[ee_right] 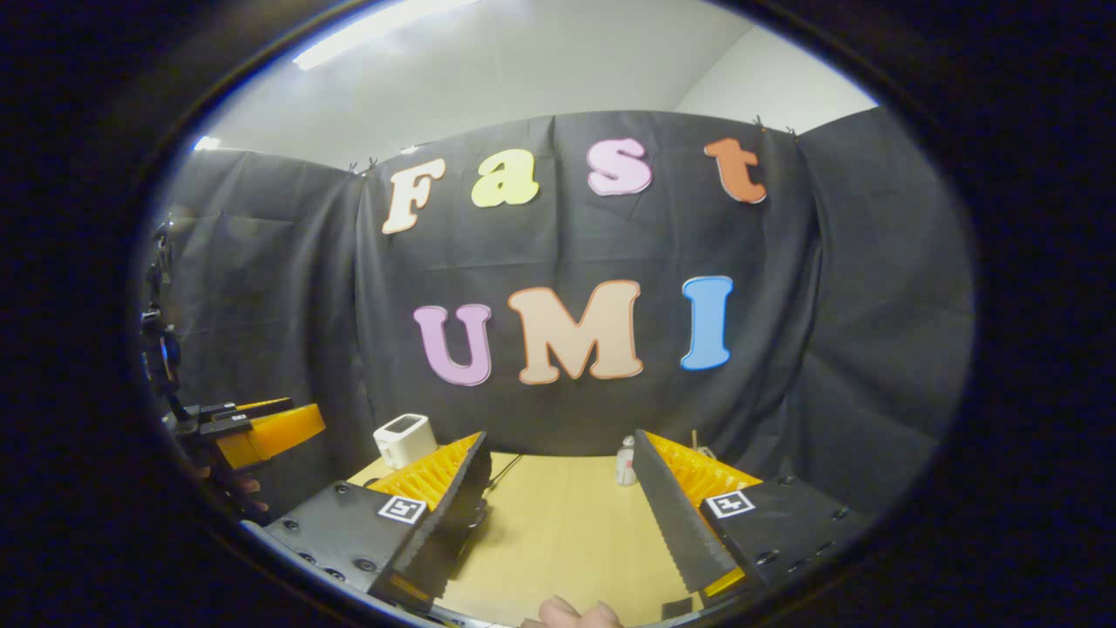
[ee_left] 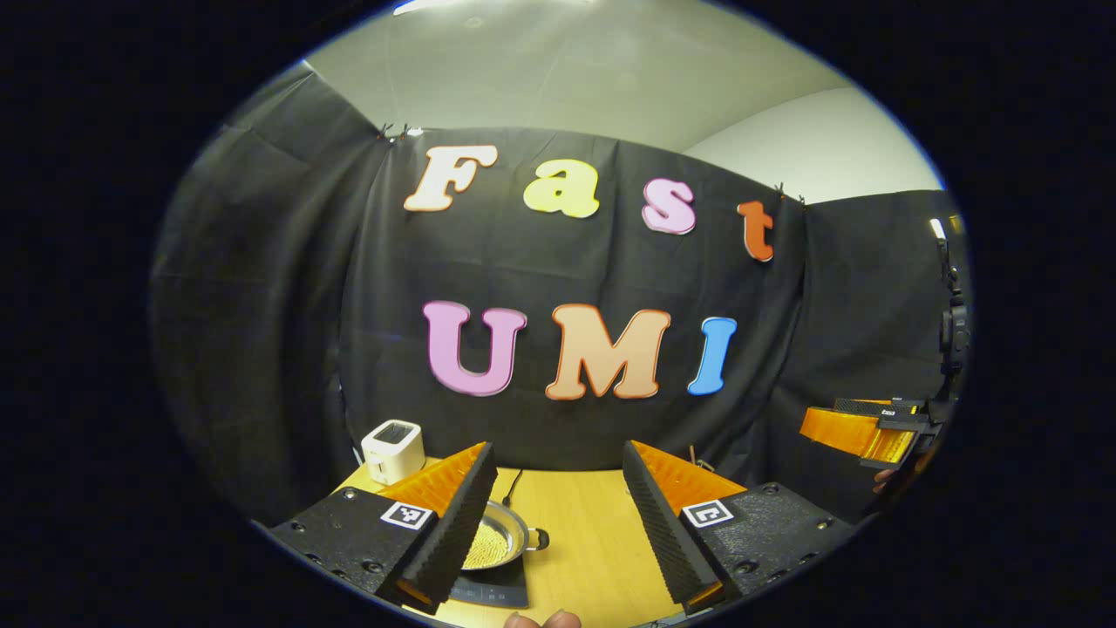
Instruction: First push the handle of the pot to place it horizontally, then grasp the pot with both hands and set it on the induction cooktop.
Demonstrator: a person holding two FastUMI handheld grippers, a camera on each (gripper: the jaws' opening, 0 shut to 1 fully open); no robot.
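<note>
Black cloth (ee_left: 261,331) hangs as the booth's wall on three sides, creased and pinned with clips along its top edge. Above it rise a pale wall (ee_left: 811,148) and a light ceiling (ee_right: 523,61), where a strip light (ee_right: 384,30) glows near the upper left of the right gripper view. A wooden table (ee_left: 584,523) with a light grain stands against the cloth. At its far left corner sits a white toaster (ee_left: 392,450), just in front of the cloth. A small white bottle (ee_right: 625,462) stands near the table's back edge, farther right.
</note>
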